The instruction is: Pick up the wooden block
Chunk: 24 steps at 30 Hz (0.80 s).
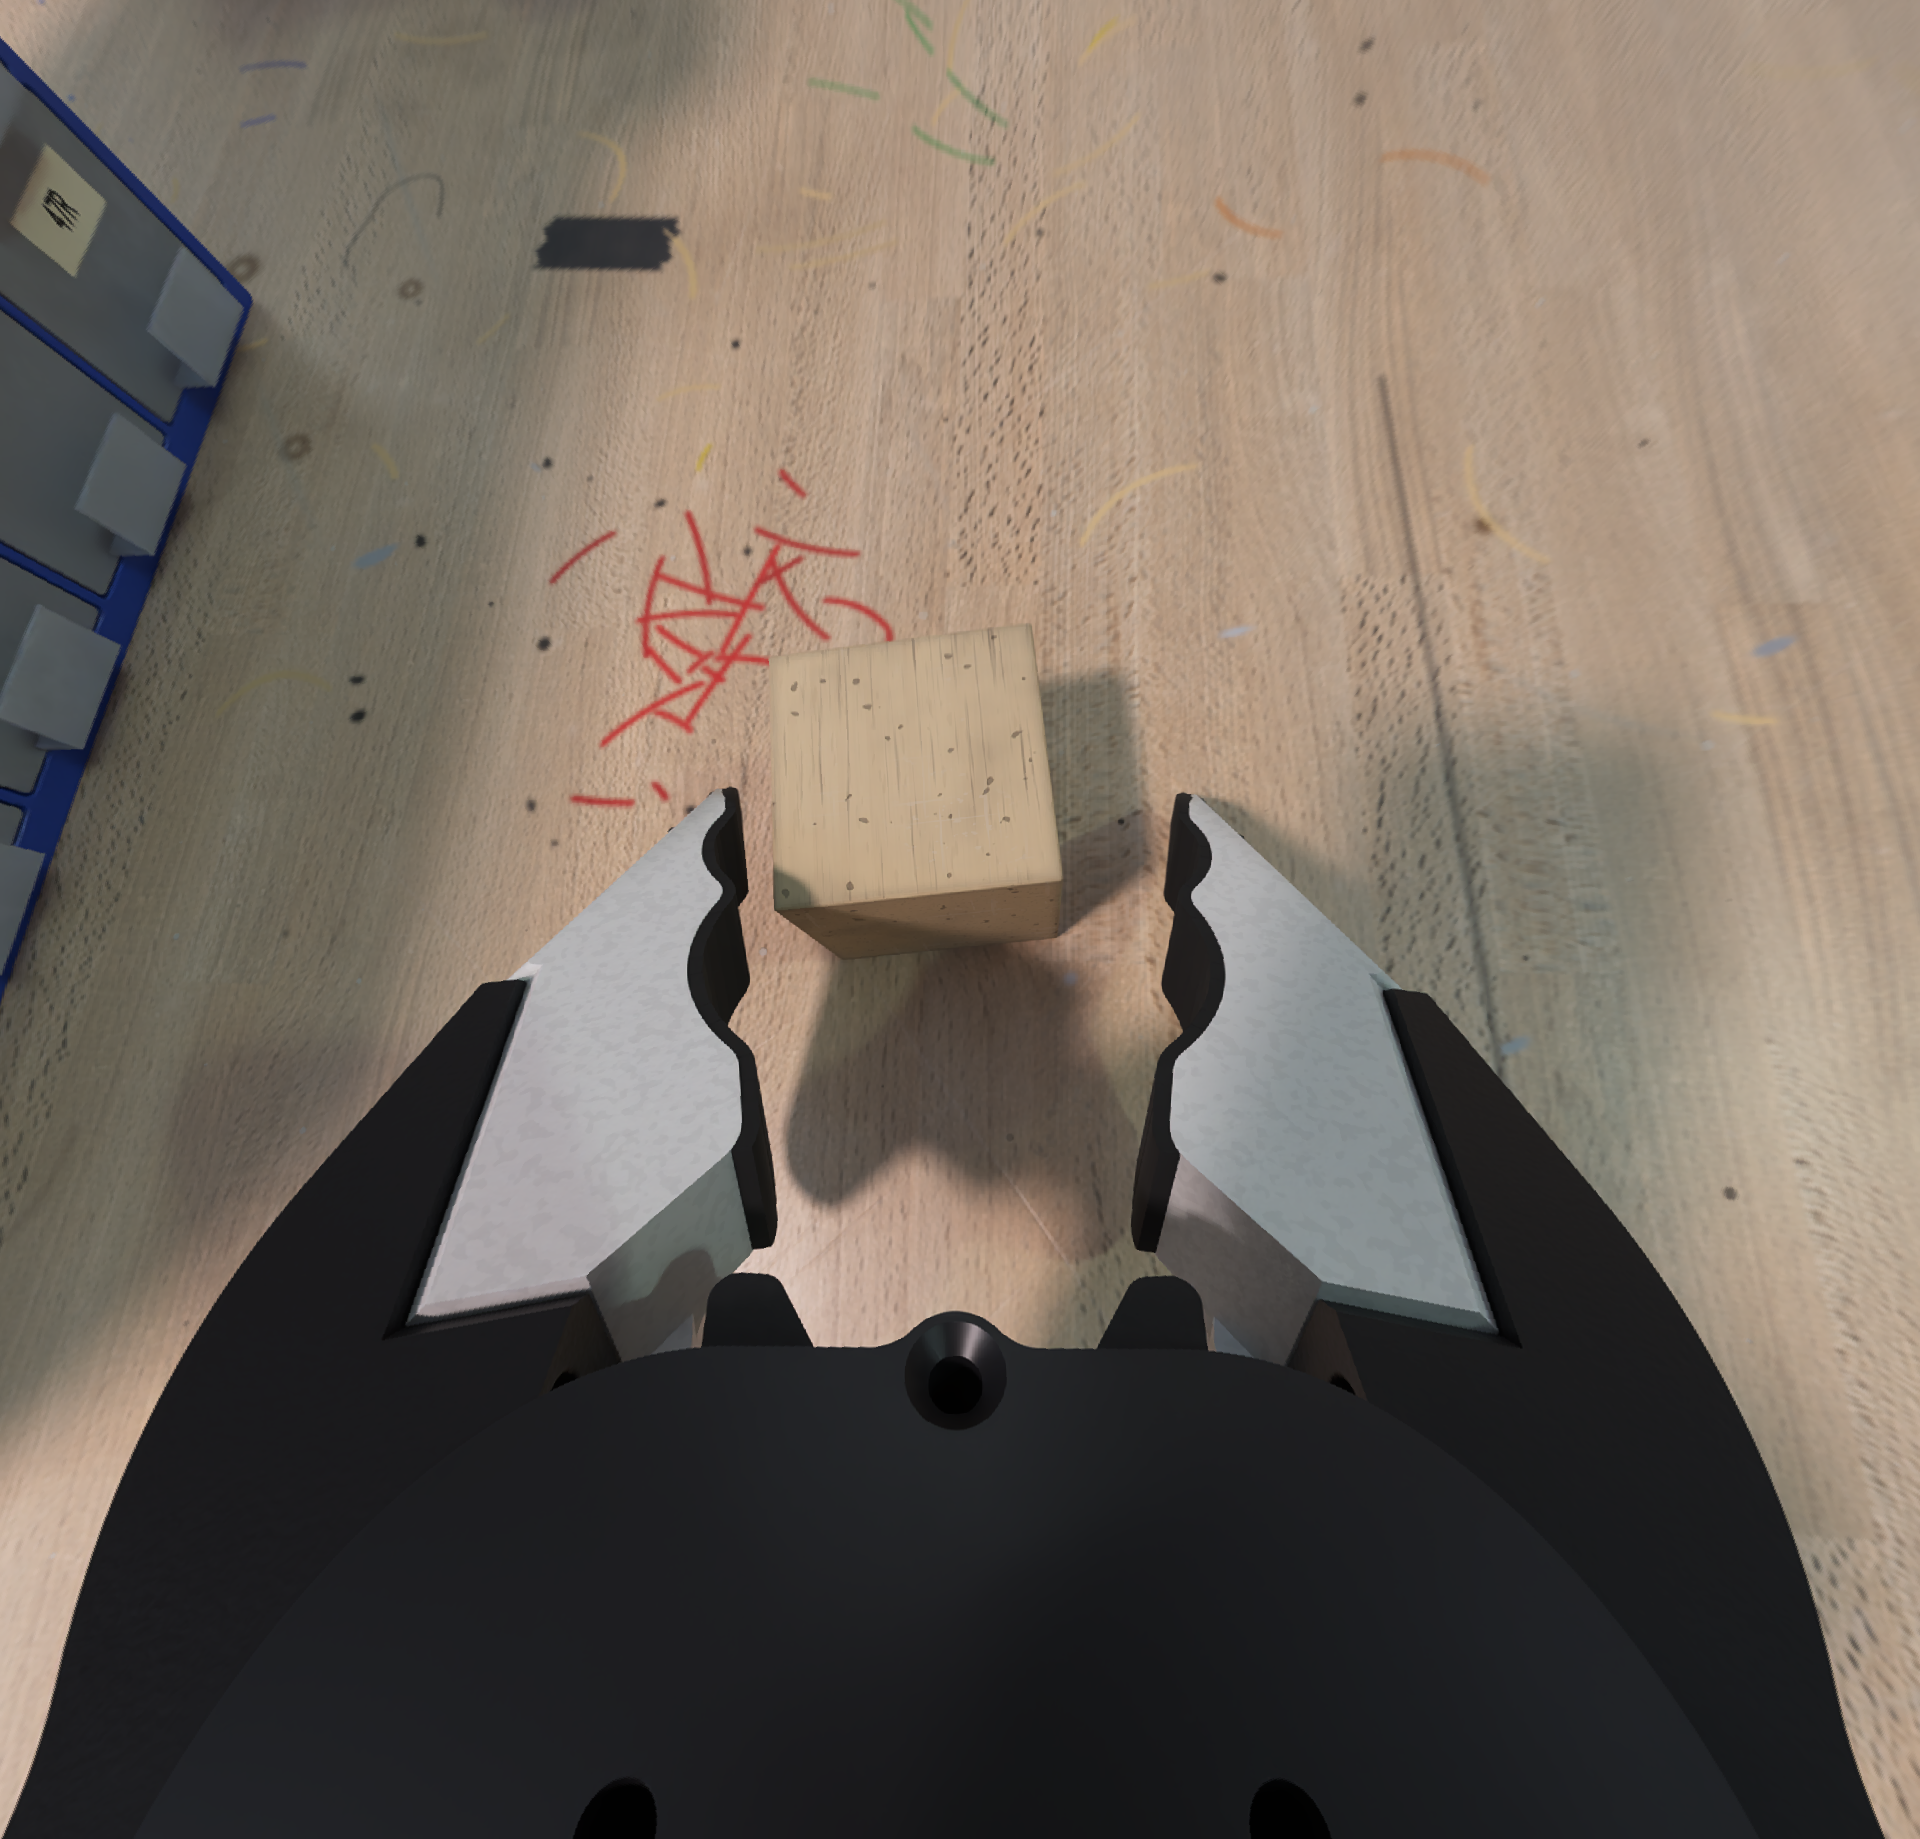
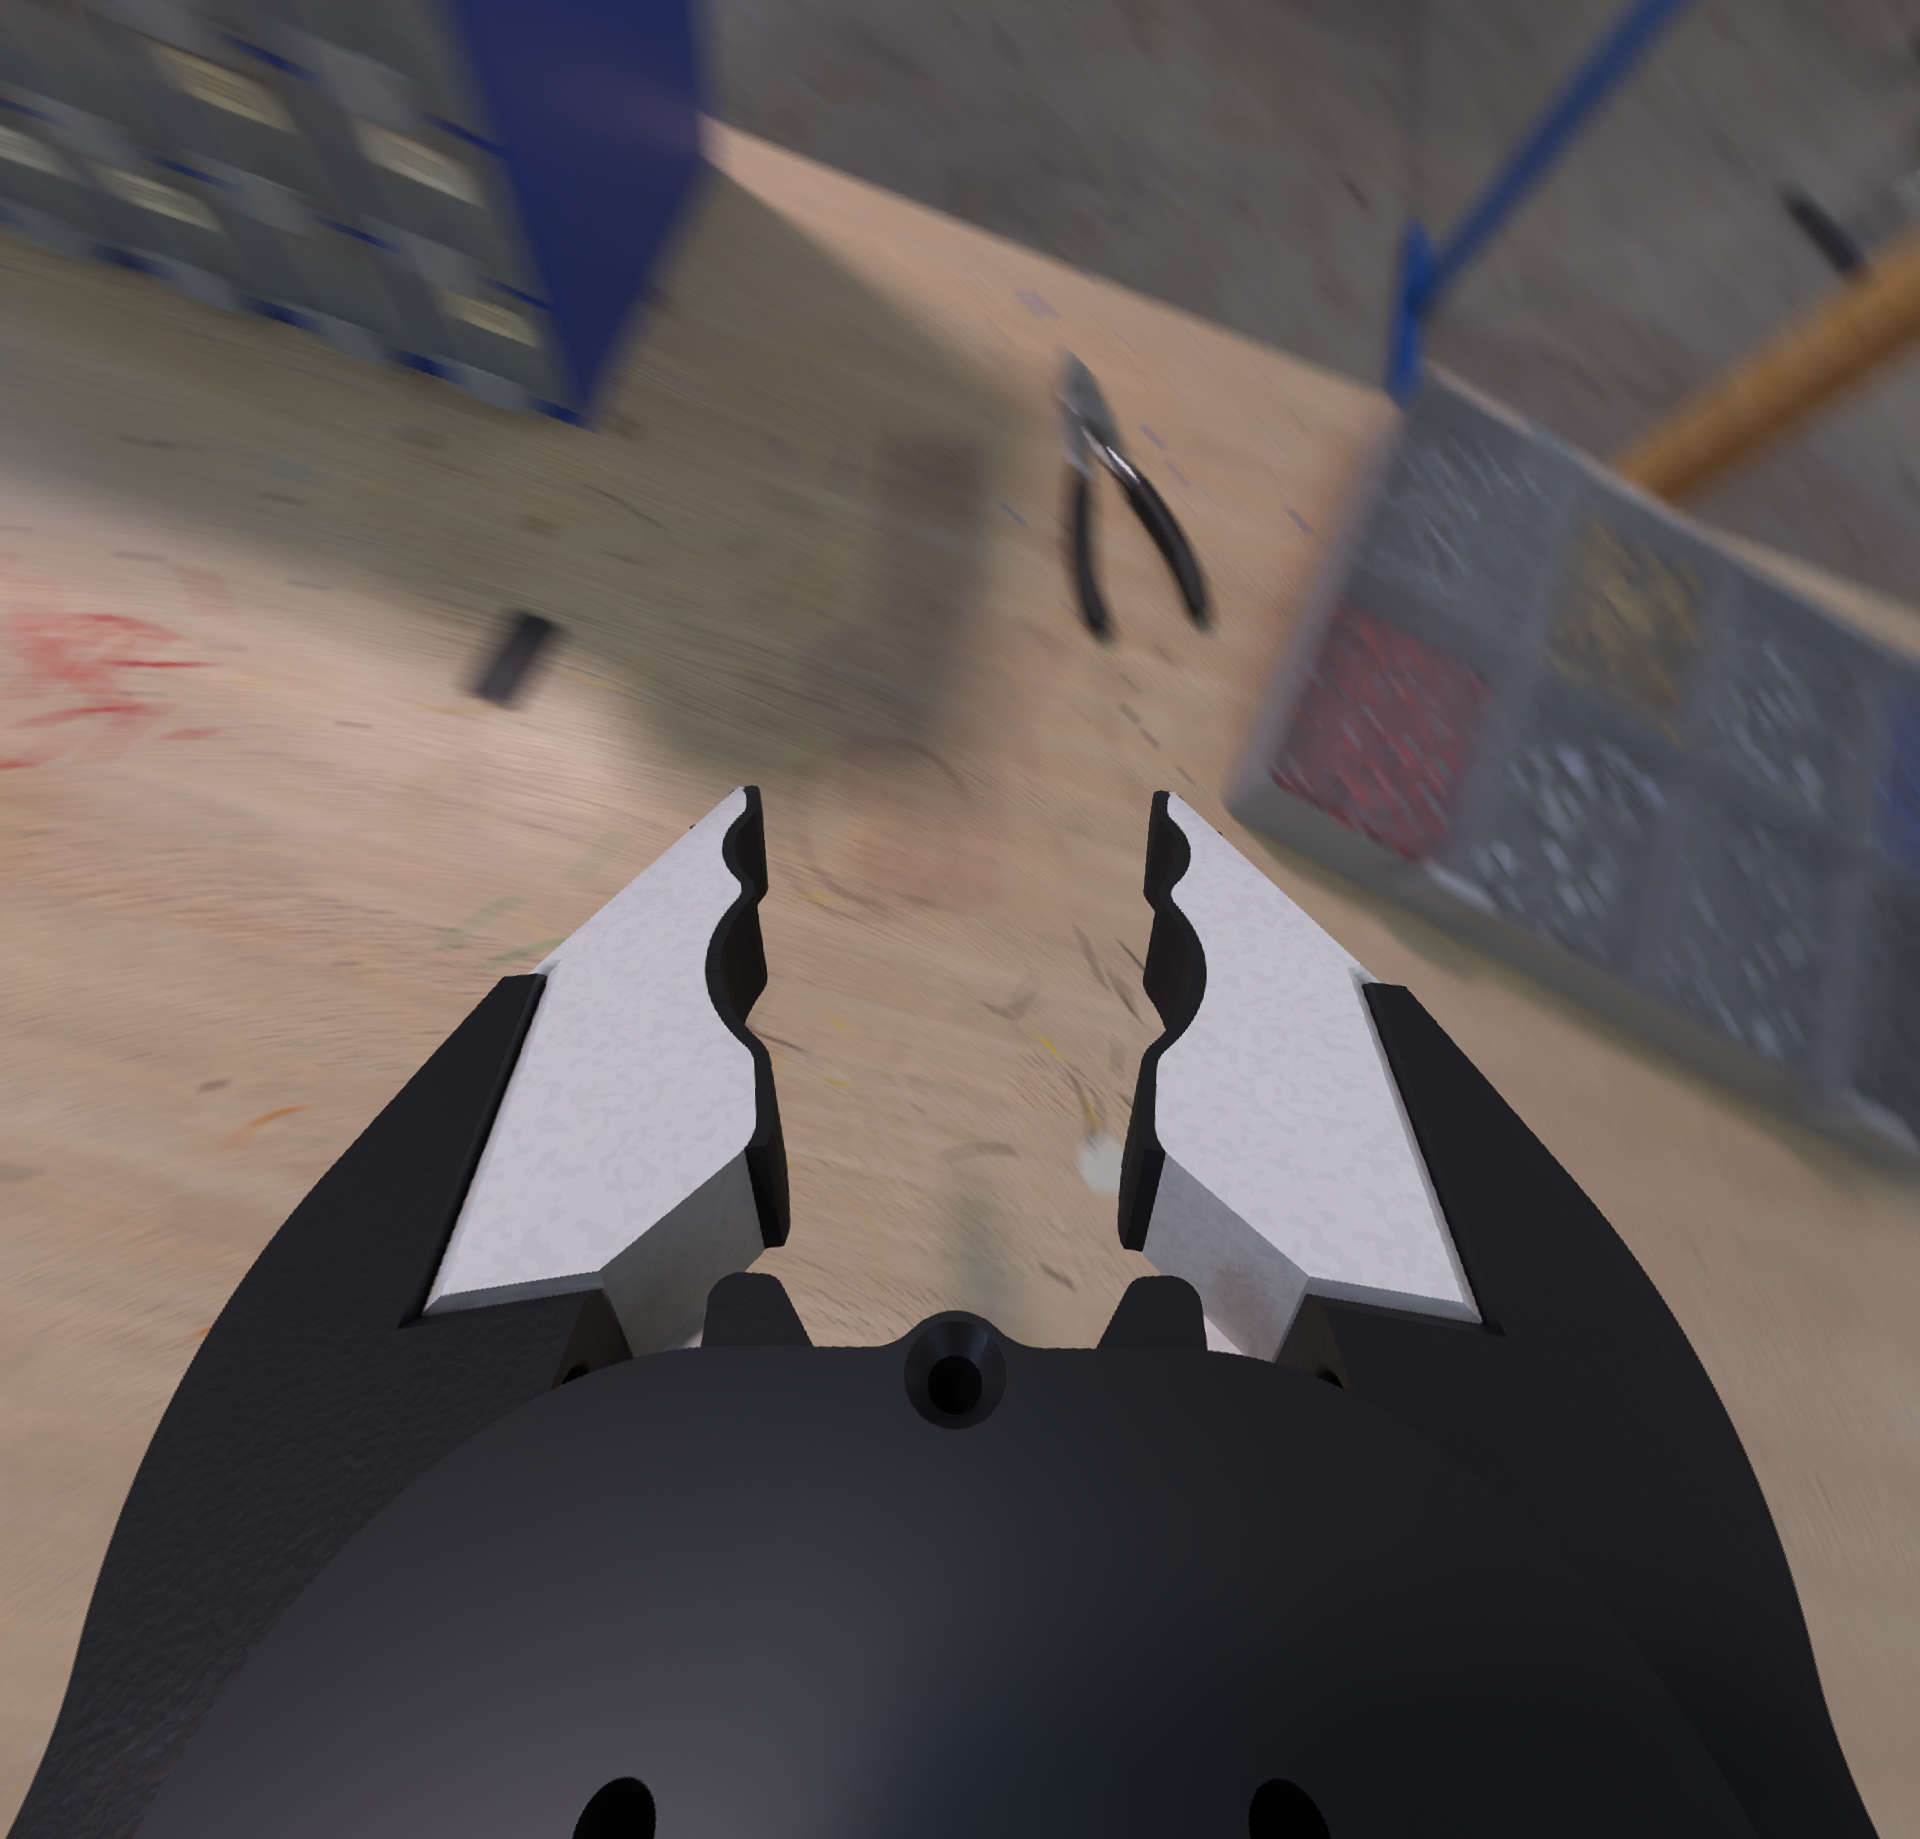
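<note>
Wooden block (image 1: 914, 781), light tan cube with tiny dark specks, sitting flat on the wooden table (image 1: 1351, 439), just beside red scribbles (image 1: 717, 626), casting a shadow

- We count one wooden block (image 1: 914, 781) on the bench.
- Two grippers: left gripper (image 1: 958, 802), right gripper (image 2: 954, 797).
- One pair of pliers (image 2: 1127, 511).
- One blue drawer cabinet (image 1: 94, 418).
- One compartment tray (image 2: 1621, 750).
- One strip of black tape (image 1: 608, 242).
- One red scribble (image 1: 717, 636).
</note>
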Each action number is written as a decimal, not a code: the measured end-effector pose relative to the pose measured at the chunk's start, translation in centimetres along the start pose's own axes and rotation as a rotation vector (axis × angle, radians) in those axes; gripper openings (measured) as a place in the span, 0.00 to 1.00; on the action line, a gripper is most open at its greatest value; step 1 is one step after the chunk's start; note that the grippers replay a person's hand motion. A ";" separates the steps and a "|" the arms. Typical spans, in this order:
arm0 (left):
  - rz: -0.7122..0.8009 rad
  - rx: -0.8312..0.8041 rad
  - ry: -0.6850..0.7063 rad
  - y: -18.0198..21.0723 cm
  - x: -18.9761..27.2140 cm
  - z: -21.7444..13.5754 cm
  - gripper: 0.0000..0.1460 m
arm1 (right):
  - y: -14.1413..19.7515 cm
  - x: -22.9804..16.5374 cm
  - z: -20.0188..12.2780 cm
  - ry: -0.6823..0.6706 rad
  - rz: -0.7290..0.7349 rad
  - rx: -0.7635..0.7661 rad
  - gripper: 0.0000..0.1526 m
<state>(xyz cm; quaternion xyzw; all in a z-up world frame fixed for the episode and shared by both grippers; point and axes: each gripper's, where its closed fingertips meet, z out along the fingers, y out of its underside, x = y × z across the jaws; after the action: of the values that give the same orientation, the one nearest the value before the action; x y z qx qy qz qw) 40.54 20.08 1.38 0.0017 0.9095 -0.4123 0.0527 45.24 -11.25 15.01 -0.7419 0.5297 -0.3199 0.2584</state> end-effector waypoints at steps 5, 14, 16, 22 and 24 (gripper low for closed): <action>-0.066 0.108 0.053 -1.1 0.1 -1.5 0.62 | -4.7 -13.8 -1.9 -0.521 -0.348 0.148 0.55; -0.093 0.122 0.024 -0.5 -1.0 -3.3 0.67 | -0.3 -32.0 3.5 -0.960 -0.957 -0.052 0.55; -0.094 0.120 0.023 -0.4 -1.0 -3.3 0.67 | 0.6 -33.3 5.0 -0.960 -1.034 -0.084 0.53; -0.092 0.109 0.036 -0.2 -0.9 -2.9 0.67 | 1.8 -34.6 6.9 -0.969 -1.087 -0.102 0.36; -0.082 0.095 0.033 -0.1 -0.8 -2.7 0.68 | 1.8 -34.3 7.0 -0.937 -1.087 -0.090 0.33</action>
<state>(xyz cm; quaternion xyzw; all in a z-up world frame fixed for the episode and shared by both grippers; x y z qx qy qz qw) 41.10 22.05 3.28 -0.0264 0.8891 -0.4565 0.0205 41.29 21.09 2.22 -0.9698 -0.0686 -0.0291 0.2321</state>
